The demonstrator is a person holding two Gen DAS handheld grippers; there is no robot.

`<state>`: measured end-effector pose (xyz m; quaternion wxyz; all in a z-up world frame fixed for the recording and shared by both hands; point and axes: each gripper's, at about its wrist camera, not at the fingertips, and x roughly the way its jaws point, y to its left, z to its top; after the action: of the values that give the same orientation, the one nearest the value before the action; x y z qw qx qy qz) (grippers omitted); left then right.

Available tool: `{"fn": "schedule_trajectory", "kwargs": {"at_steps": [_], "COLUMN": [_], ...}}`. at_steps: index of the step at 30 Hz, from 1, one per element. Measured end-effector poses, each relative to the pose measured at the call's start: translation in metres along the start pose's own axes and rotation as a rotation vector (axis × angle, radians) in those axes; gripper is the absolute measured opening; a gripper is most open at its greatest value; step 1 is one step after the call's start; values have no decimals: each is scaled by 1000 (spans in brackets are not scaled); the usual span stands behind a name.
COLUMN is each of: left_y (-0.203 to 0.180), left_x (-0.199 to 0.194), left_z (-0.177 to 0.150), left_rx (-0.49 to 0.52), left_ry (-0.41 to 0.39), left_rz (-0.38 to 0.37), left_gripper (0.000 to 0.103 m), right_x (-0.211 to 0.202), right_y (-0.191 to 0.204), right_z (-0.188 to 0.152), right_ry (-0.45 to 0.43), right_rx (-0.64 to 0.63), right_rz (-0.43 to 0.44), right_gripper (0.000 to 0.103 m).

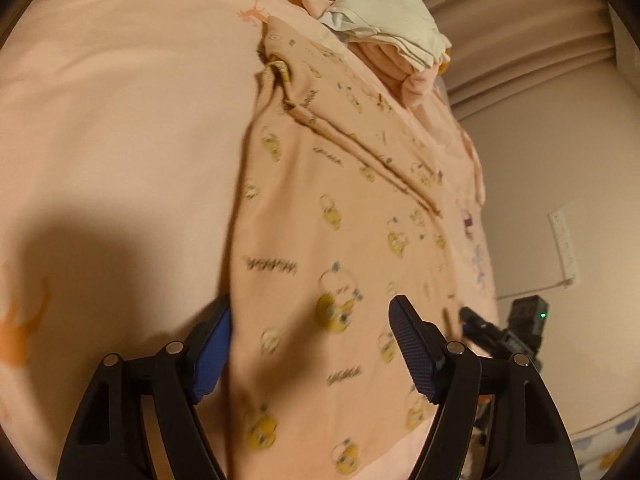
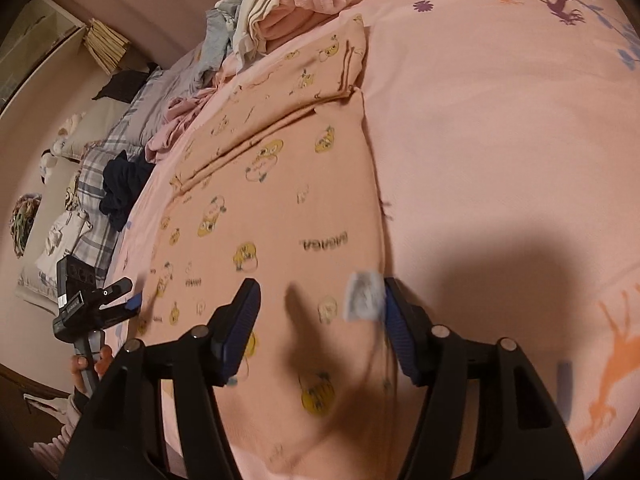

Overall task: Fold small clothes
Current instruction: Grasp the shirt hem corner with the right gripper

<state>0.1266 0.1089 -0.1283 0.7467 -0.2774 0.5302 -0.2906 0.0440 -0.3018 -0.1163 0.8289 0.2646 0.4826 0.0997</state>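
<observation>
We held both grippers, left and right, jaws apart and gripping nothing, over the garment laid flat on the bed, ready for the next fold

- A pink bedspread printed with orange and purple deer covers the bed, lit warmly, with dark shadows near its close edge.
- Beyond its far edge, beige pleated curtains hang over a plain cream wall.
- A white power strip is fixed on that wall.
- A grey checked blanket lies beside the bed.
</observation>
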Motion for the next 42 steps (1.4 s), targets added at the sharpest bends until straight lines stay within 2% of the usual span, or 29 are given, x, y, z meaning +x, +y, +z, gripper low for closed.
{"fn": "schedule_trajectory", "kwargs": {"at_steps": [6,11,16,20,24,29,34,36,39,42], "left_y": [-6,-11,-16,-19,-19,-20,-20,-22,-24,-24], "left_x": [13,13,7,0,-6,-8,-5,-5,-6,-6], "left_z": [13,3,-20,-39,-54,-59,-58,-60,-62,-63], "left_rx": [6,29,65,71,65,55,22,22,28,37], "left_ry": [6,10,26,38,39,28,9,-2,-12,-14], "left_rz": [-27,-25,-19,-31,-28,-23,-1,11,30,62], "left_gripper": [74,74,74,74,74,74,74,73,70,61], "right_x": [15,22,15,6,-3,-8,-4,-3,-4,-5], "right_y": [1,-2,1,4,0,2,6,5,3,-3], "right_z": [19,27,12,-12,-31,-45,-42,-42,-44,-45], "right_ry": [-15,-26,-4,23,38,27,26,17,0,-9], "right_rx": [23,59,38,13,50,74,75,86,93,122], "right_rz": [48,96,116,135,175,179,158,150,121,111], "right_gripper": [63,63,62,60,59,59,59,56,45,32]}}
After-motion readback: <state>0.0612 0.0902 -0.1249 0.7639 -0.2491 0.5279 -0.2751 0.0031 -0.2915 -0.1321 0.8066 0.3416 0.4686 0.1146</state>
